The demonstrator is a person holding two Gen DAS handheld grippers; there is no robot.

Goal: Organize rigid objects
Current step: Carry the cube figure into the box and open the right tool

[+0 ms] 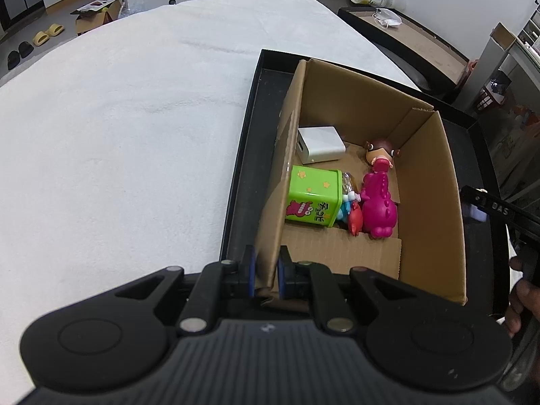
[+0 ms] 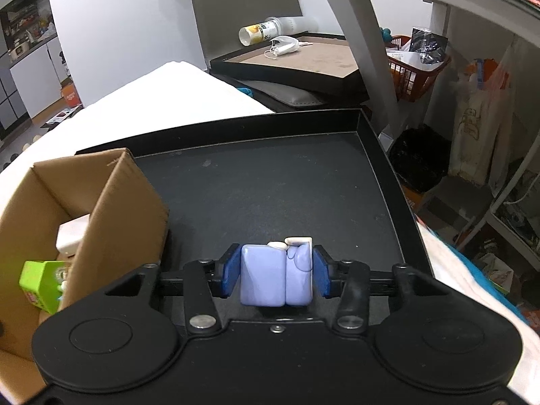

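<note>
An open cardboard box stands in a black tray on the white table. Inside lie a white charger block, a green tin, a magenta dinosaur toy, a small doll figure and small red and blue toys. My left gripper is shut on the box's near left wall. My right gripper is shut on a lavender plastic object with white tips, over the bare tray floor to the right of the box.
White cloth covers the table left of the tray. Beyond it a second tray holds a tipped cup and a face mask. An orange basket and bags crowd the right side. A person's hand shows at the right edge.
</note>
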